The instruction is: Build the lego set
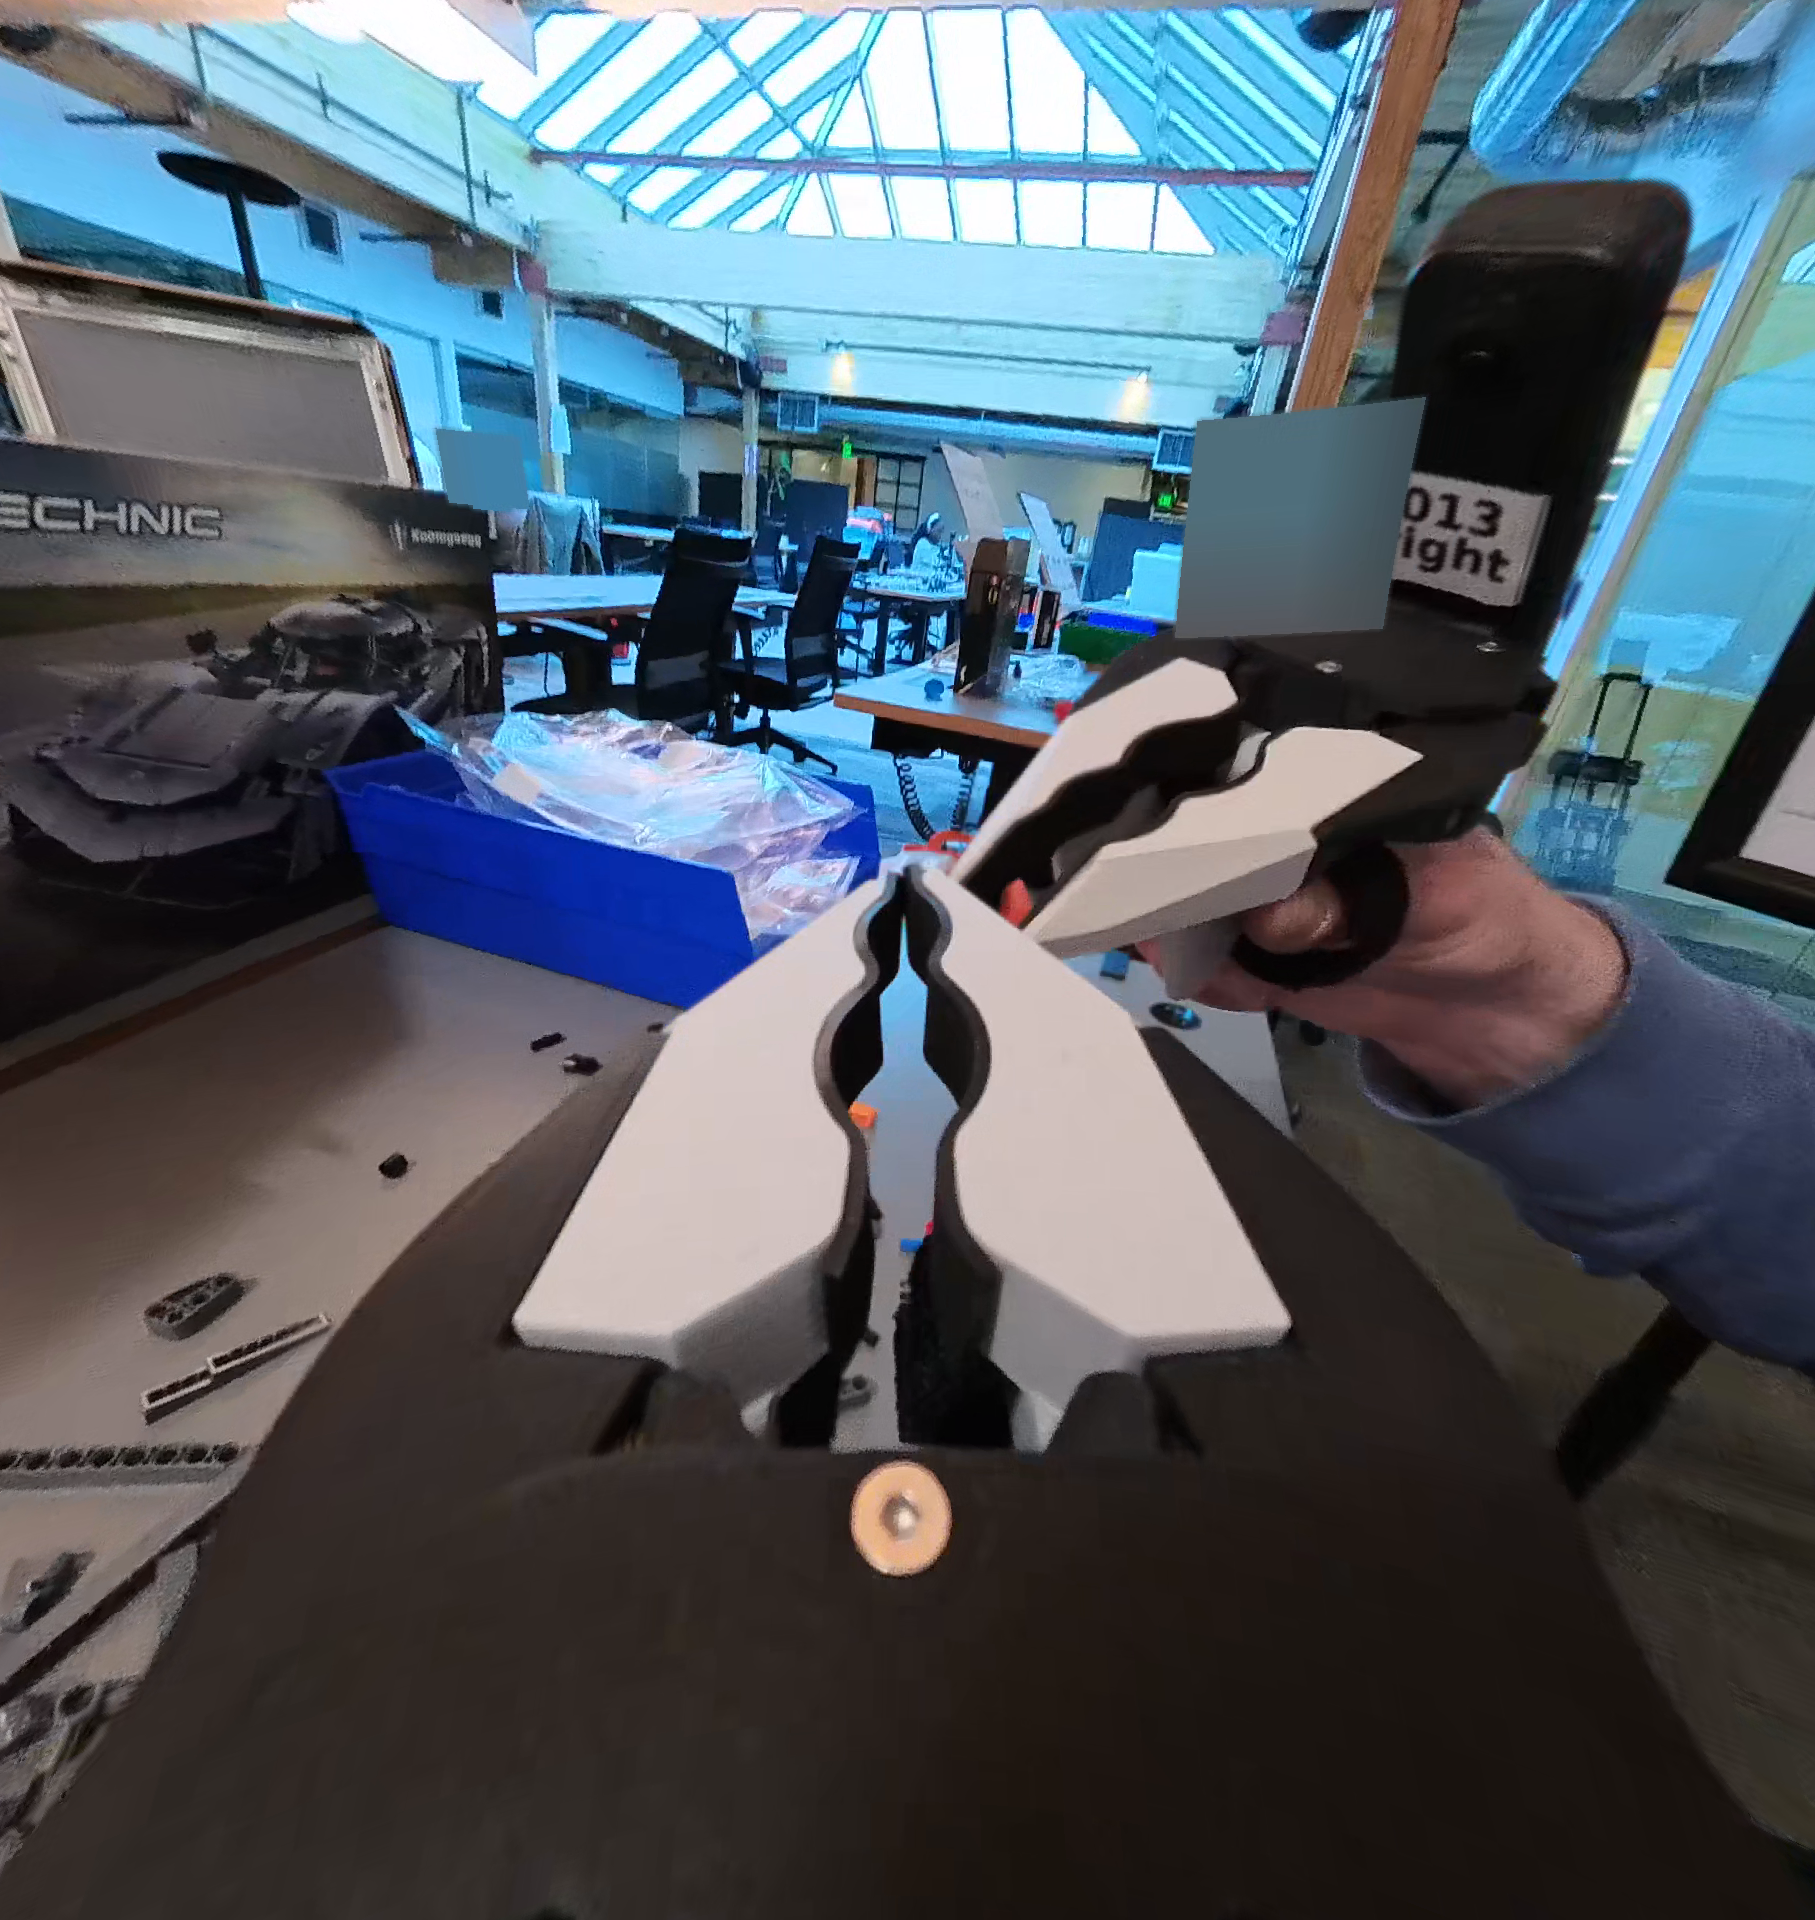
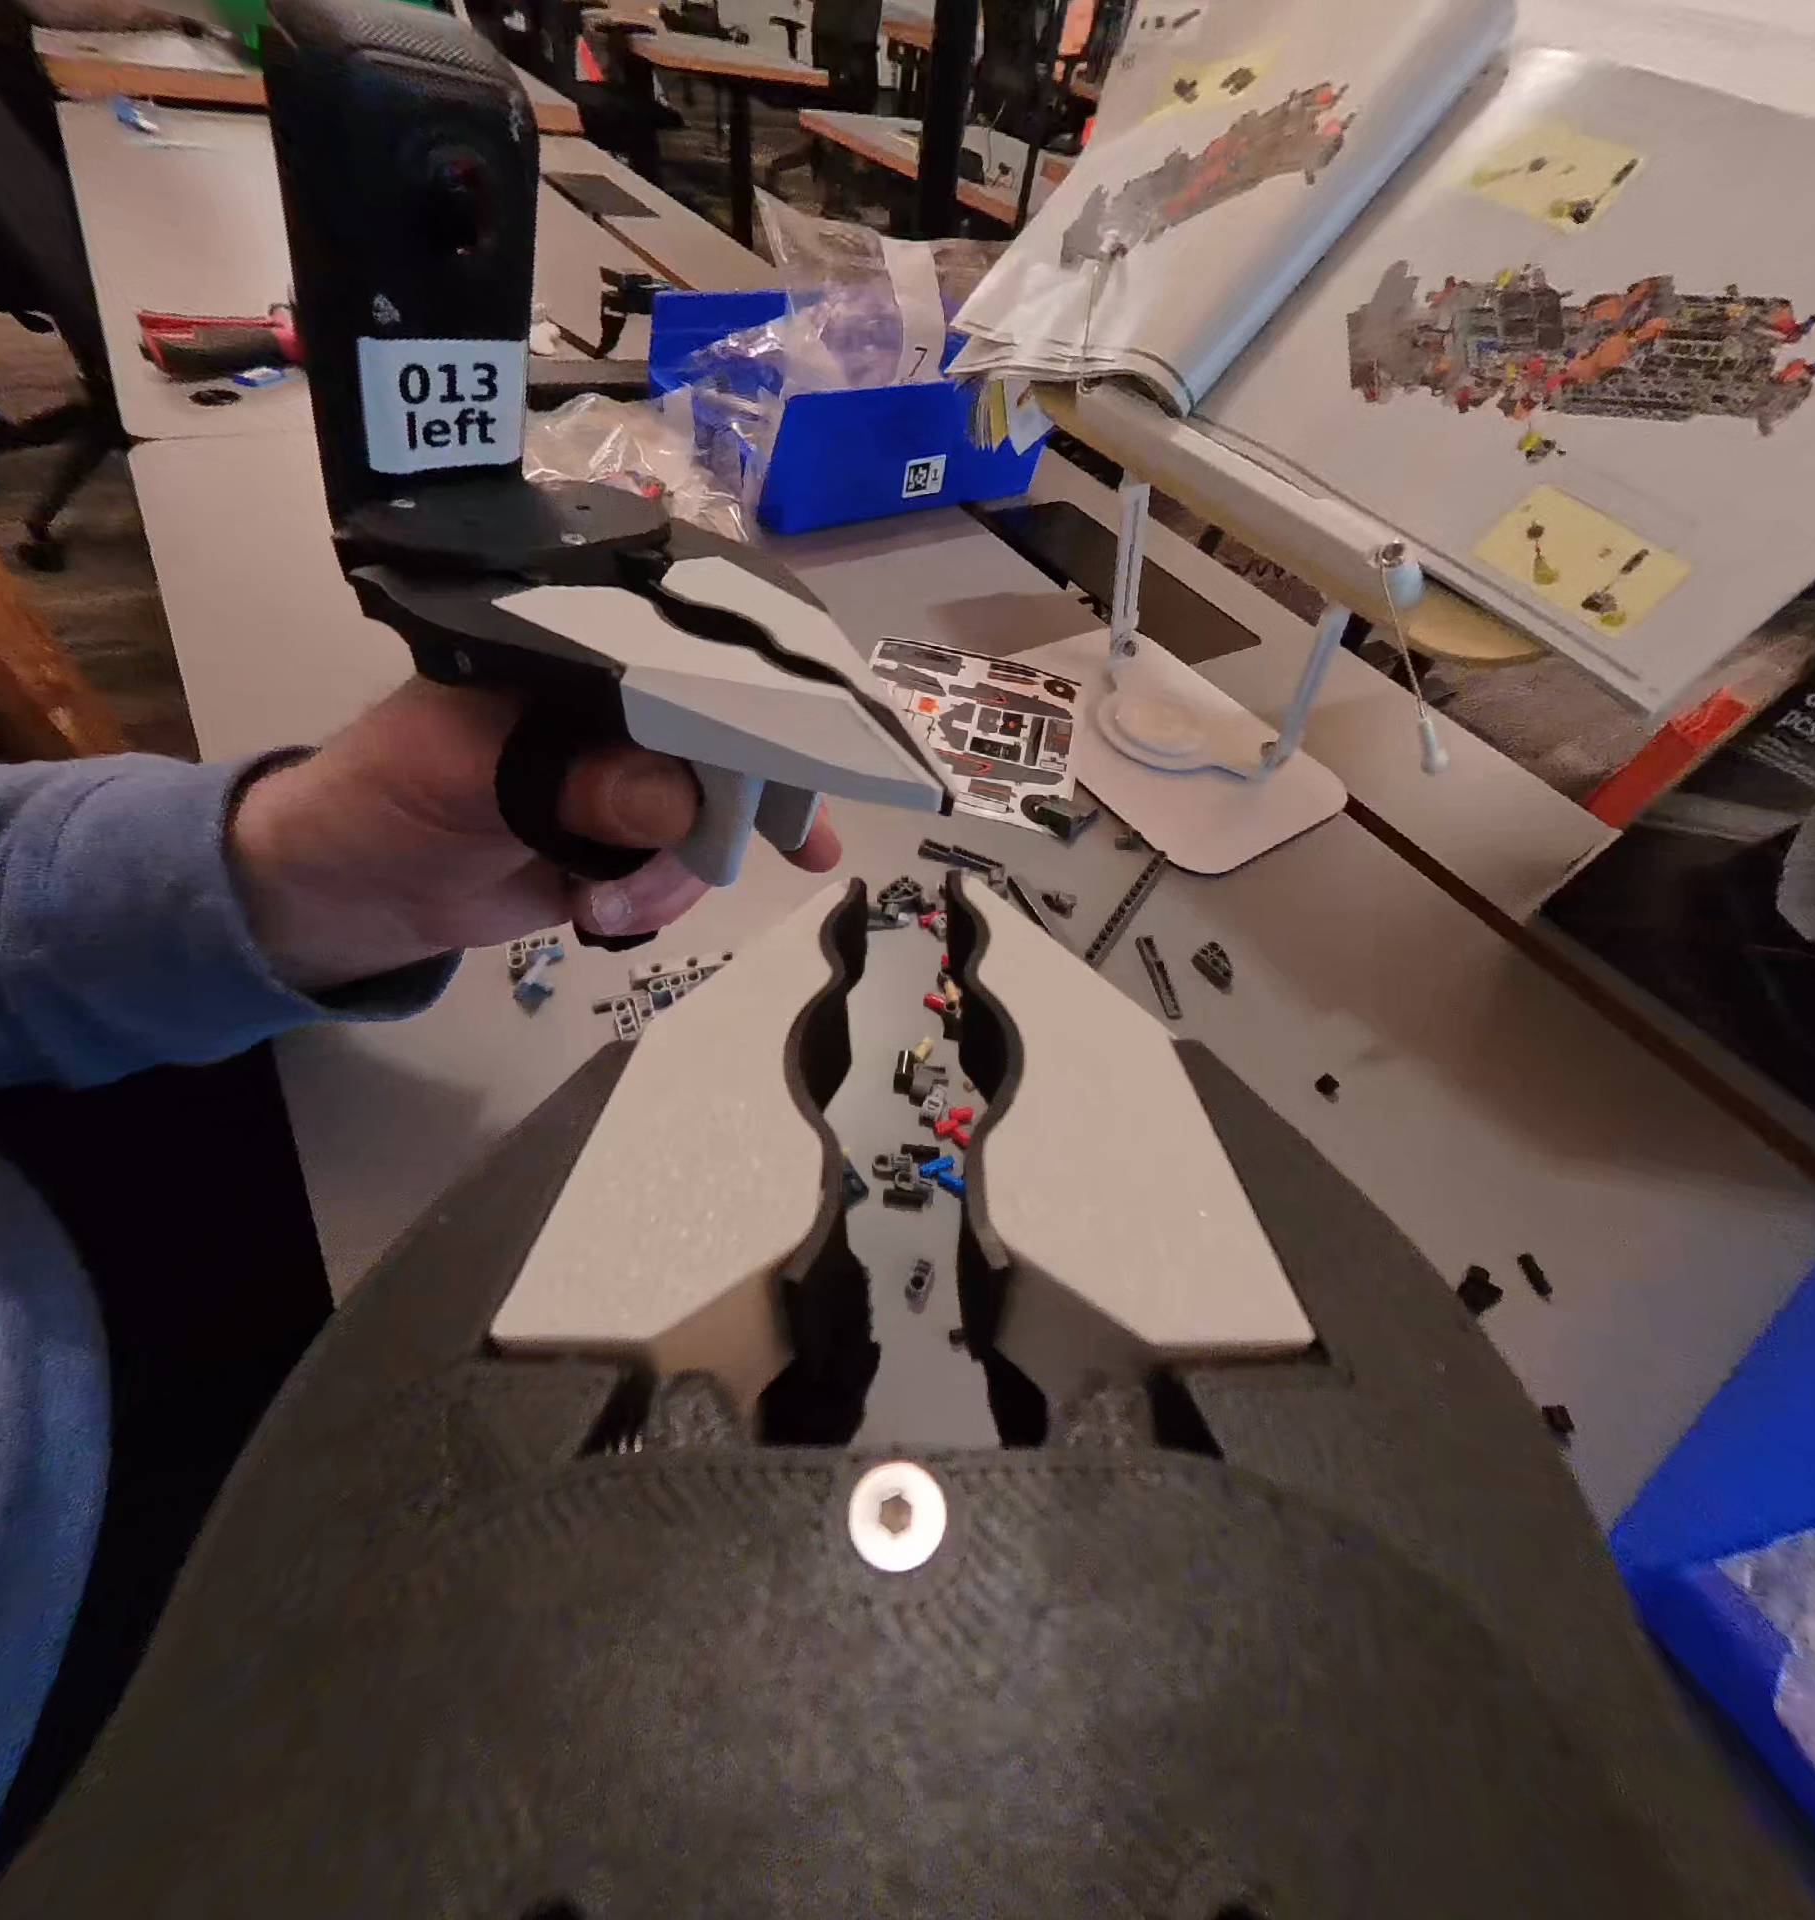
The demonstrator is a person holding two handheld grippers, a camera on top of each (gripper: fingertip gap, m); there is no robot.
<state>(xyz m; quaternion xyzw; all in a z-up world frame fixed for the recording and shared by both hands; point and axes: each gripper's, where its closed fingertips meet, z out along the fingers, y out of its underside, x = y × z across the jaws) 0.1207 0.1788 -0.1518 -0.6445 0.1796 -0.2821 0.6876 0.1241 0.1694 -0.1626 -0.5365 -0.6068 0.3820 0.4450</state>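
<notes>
Loose lego pieces (image 2: 929, 1101), small and black, grey, red and blue, lie scattered on the grey table (image 2: 1402, 1143) below my right gripper (image 2: 905, 891). Its jaws stand a little apart with nothing between them. My left gripper (image 1: 901, 885) is shut and empty above the table. It also shows in the right wrist view (image 2: 939, 800), held in a hand at upper left. The right gripper also shows in the left wrist view (image 1: 1007, 904), close to the left gripper's tips. Black beams (image 1: 228, 1361) lie at the left.
An open instruction book (image 2: 1505, 291) rests on a stand at the right, with a sticker sheet (image 2: 986, 717) below it. A blue bin (image 1: 570, 894) holds plastic bags. The set's box (image 1: 207, 675) stands at the left. Another blue bin (image 2: 1755, 1538) sits at the near right. My two grippers' fingertips are within a few centimetres of each other.
</notes>
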